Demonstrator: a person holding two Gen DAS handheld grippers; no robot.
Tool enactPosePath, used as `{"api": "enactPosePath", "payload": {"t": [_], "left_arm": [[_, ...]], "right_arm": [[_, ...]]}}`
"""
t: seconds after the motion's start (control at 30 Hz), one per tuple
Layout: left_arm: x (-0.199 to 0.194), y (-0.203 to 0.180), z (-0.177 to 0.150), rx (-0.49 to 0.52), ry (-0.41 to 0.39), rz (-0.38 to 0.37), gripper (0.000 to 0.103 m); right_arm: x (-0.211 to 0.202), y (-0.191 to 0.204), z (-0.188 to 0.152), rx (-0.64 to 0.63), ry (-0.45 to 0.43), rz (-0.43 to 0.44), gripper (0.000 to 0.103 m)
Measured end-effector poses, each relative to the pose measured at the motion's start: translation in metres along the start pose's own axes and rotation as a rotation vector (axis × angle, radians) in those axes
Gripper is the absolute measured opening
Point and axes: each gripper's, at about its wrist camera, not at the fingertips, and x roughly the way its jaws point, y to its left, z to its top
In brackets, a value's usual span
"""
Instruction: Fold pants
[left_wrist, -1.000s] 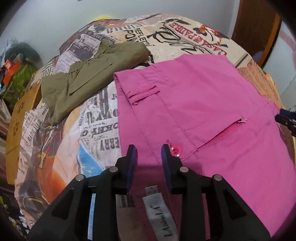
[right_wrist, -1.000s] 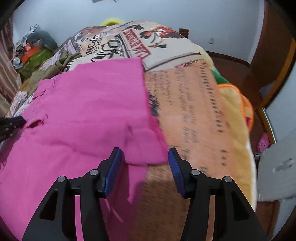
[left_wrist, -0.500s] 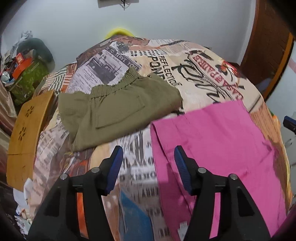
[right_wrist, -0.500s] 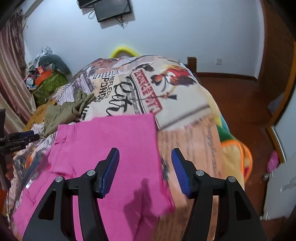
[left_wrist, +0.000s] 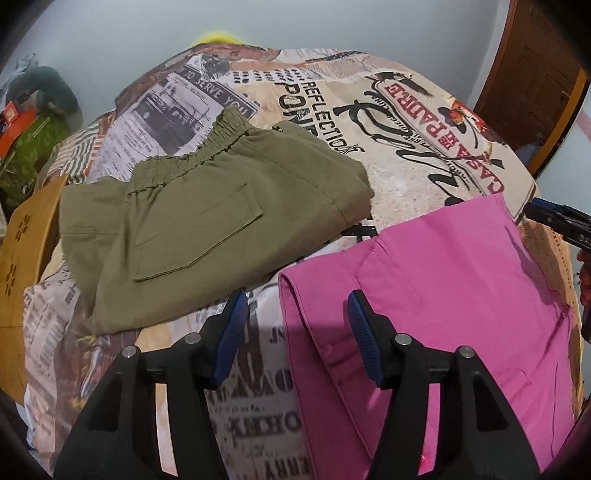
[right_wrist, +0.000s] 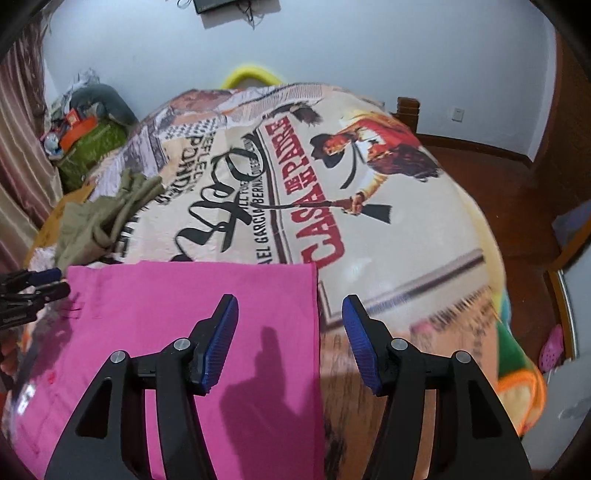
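The pink pants (left_wrist: 436, 295) lie folded flat on the printed bed cover (left_wrist: 369, 122); they also show in the right wrist view (right_wrist: 184, 317). My left gripper (left_wrist: 295, 332) is open and empty, raised above the pants' left edge. My right gripper (right_wrist: 291, 339) is open and empty, raised above the pants' right edge. The right gripper's tips show at the right edge of the left wrist view (left_wrist: 554, 218), and the left gripper's tips show at the left of the right wrist view (right_wrist: 33, 284).
Folded olive-green pants (left_wrist: 207, 229) lie on the bed left of the pink ones, also seen in the right wrist view (right_wrist: 107, 214). A wooden chair (left_wrist: 26, 254) stands at the bed's left side. Clutter (right_wrist: 85, 140) sits by the wall.
My left gripper let go of the pink waistband and opened. Both grippers rose and drew back from the pants, which now lie folded with a straight far edge.
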Motion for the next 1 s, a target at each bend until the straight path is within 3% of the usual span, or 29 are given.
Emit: {"api": "enactPosePath", "payload": {"t": [0.27, 0.37, 0.43, 0.57, 0.8, 1.0], "left_arm": [[0.022, 0.005, 0.004, -0.015, 0.015, -0.008, 0.053], [0.024, 0.004, 0.005, -0.016, 0.012, -0.001, 0.044], [0.024, 0.005, 0.006, -0.025, 0.012, -0.001, 0.038], [0.020, 0.007, 0.007, -0.039, 0.005, 0.010, 0.021], [0.007, 0.007, 0.002, -0.011, -0.003, 0.030, 0.010], [-0.030, 0.006, 0.004, 0.008, -0.076, 0.063, 0.009]], "right_arm": [[0.044, -0.002, 0.009, -0.023, 0.020, 0.013, 0.053], [0.050, 0.002, 0.010, -0.031, 0.018, 0.038, 0.038], [0.052, 0.006, 0.008, -0.048, 0.027, 0.054, 0.019], [0.049, 0.010, 0.006, -0.060, 0.028, 0.045, 0.010], [0.034, 0.018, 0.006, -0.083, -0.003, 0.018, 0.007], [0.004, 0.035, 0.014, -0.144, -0.090, -0.007, 0.005]]}}
